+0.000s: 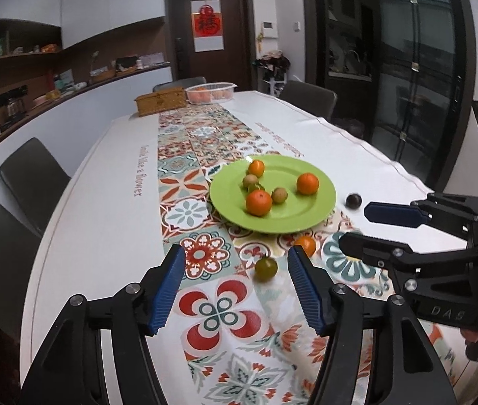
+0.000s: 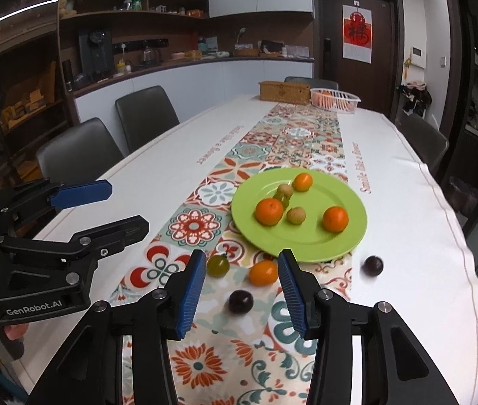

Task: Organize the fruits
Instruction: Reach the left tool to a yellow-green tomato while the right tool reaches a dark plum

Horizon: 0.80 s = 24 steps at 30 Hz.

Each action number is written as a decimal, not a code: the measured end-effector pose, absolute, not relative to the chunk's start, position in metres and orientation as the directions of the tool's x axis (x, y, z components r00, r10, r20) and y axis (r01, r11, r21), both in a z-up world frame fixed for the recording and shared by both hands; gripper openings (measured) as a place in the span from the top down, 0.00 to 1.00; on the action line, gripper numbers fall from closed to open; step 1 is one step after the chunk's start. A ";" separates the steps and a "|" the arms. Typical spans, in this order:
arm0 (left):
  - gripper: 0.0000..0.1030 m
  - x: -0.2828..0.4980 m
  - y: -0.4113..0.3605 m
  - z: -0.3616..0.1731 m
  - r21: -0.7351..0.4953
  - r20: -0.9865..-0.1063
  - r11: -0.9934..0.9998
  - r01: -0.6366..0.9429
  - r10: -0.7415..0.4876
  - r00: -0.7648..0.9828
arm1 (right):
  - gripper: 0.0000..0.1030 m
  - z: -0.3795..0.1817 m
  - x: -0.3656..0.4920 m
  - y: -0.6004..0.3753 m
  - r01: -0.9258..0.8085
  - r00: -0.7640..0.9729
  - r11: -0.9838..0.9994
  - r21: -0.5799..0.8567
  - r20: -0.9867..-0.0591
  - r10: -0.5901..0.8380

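Note:
A green plate (image 1: 320, 212) (image 2: 350, 243) on the patterned runner holds three oranges and some small green fruits. In front of it lie a green tomato (image 1: 266, 269) (image 2: 218, 265), a small orange (image 1: 306, 245) (image 2: 263, 272) and two dark plums (image 2: 241, 301) (image 2: 373, 265); one plum (image 1: 353, 200) shows in the left wrist view. My left gripper (image 1: 235, 287) is open and empty, the green tomato between its fingertips' line. My right gripper (image 2: 240, 290) is open and empty above a plum and the small orange. Each gripper shows in the other's view (image 1: 367, 226) (image 2: 121, 206).
A wicker box (image 1: 160, 101) (image 2: 284, 91) and a clear basket of oranges (image 1: 210, 92) (image 2: 335, 99) stand at the table's far end. Dark chairs (image 1: 33, 172) (image 2: 144, 114) line the sides. The table edge runs close on the right in the right wrist view.

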<state>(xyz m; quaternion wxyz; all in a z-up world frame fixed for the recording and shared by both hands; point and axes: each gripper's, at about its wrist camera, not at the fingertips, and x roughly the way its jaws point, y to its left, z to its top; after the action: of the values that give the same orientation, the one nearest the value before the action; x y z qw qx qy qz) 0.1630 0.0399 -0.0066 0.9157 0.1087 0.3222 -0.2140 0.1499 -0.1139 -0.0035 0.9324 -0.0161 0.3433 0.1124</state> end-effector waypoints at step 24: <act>0.40 0.203 0.022 -0.080 0.125 -0.721 0.698 0.705 -0.424 0.548 | 0.56 -0.068 0.173 -0.095 -0.167 0.634 0.986 0.009 -0.764 0.115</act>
<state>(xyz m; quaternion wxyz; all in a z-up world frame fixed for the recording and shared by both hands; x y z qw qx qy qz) 0.2030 0.0223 -0.0804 0.8553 0.2054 0.3423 -0.3302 0.1731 -0.0949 -0.0684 0.9034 -0.0313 0.4204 0.0781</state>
